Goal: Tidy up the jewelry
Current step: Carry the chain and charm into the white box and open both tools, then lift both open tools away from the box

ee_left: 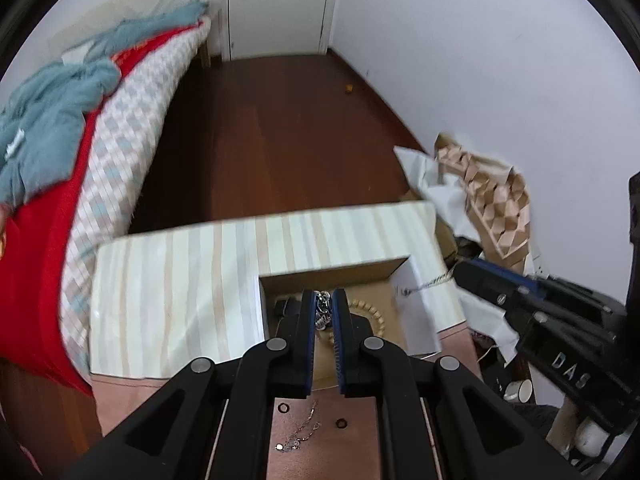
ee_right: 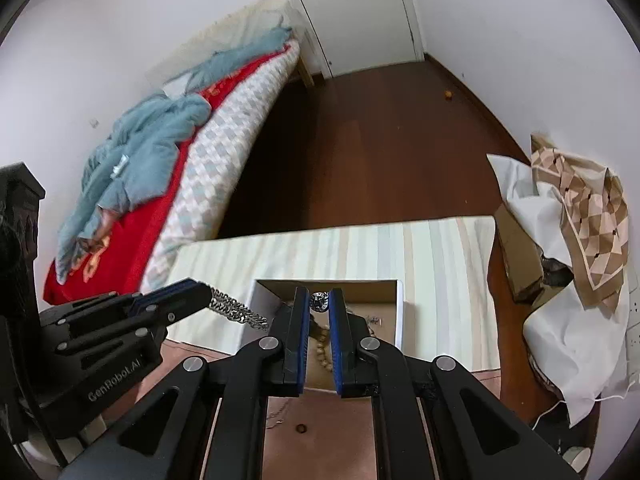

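An open cardboard box (ee_left: 344, 270) (ee_right: 394, 308) sits sunk into a striped pad. A beige bead bracelet (ee_left: 374, 312) lies inside it. My left gripper (ee_left: 324, 304) is shut on a silver chain (ee_left: 323, 312) over the box; the chain (ee_right: 236, 310) hangs from its tip in the right wrist view. My right gripper (ee_right: 319, 300) is shut on a small silver ring-like piece (ee_right: 319, 301) above the box; a thin chain (ee_left: 424, 285) trails from its tip in the left wrist view. A fine necklace (ee_left: 300, 432) and small rings (ee_left: 341, 423) lie on the pink table.
The striped pad (ee_left: 180, 280) covers the far half of the pink table (ee_left: 120, 396). A bed with a red cover (ee_right: 132, 236) stands left. Paper and a patterned bag (ee_right: 588, 216) pile up at the right. White cups (ee_left: 518, 390) sit low right.
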